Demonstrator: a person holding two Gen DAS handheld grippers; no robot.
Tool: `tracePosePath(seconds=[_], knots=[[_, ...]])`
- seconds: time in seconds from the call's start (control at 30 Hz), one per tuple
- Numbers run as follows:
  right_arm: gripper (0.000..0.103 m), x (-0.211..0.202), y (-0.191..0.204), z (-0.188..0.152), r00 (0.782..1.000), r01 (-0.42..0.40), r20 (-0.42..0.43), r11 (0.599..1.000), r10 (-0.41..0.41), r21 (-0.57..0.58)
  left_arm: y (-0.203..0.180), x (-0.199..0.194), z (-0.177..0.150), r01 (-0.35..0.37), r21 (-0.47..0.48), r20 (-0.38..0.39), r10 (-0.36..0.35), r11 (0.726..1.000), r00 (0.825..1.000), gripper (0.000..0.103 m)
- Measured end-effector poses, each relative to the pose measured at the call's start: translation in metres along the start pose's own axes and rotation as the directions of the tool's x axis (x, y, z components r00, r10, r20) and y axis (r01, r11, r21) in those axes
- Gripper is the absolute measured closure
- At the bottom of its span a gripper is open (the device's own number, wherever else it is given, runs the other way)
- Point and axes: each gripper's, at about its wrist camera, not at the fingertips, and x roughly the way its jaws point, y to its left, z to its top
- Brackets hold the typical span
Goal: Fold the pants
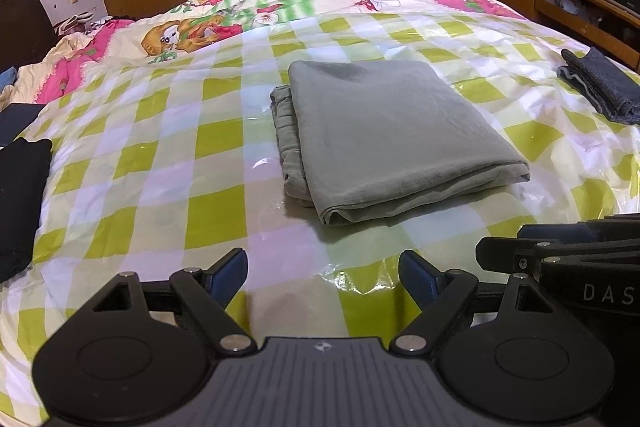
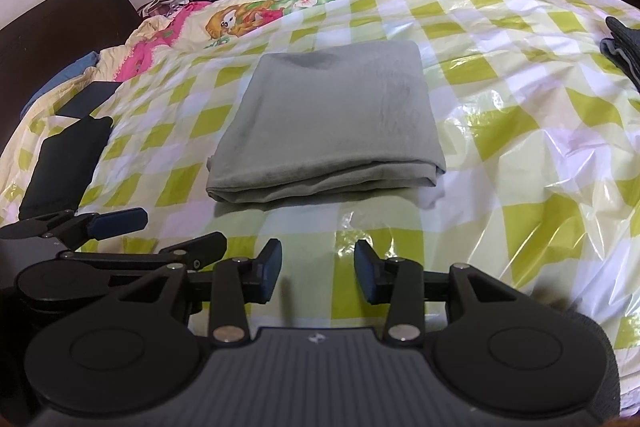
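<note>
Left wrist view: grey pants (image 1: 384, 139) lie folded on the checked plastic sheet (image 1: 160, 187), mid-bed. Left gripper (image 1: 324, 277) gapes wide, right gripper (image 2: 318, 273) part-open; both empty. Risk: slick sheet lets the stack slide if nudged.

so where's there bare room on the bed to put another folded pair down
Bare checked sheet lies between the grey folded pants and the black garment, and again towards the dark jeans. The near edge is crowded by both grippers.
</note>
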Motion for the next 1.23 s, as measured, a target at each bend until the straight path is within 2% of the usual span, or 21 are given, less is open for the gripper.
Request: tracePosePath(seconds=[0.27,1.23], knots=[[0.057,0.0025,-0.0006,-0.0010,1.000,0.010,-0.013,1.000,-0.010,0.005,0.0023,0.0010,0.0004,0.000,-0.010,0.002,0.000,1.000,1.000,0.008],[0.057,0.0055,-0.0016,-0.0013,1.000,0.012,-0.024,1.000,-0.012,0.004,0.0032,-0.0001,-0.0010,-0.008,-0.008,0.015,0.008,1.000,1.000,0.008]])
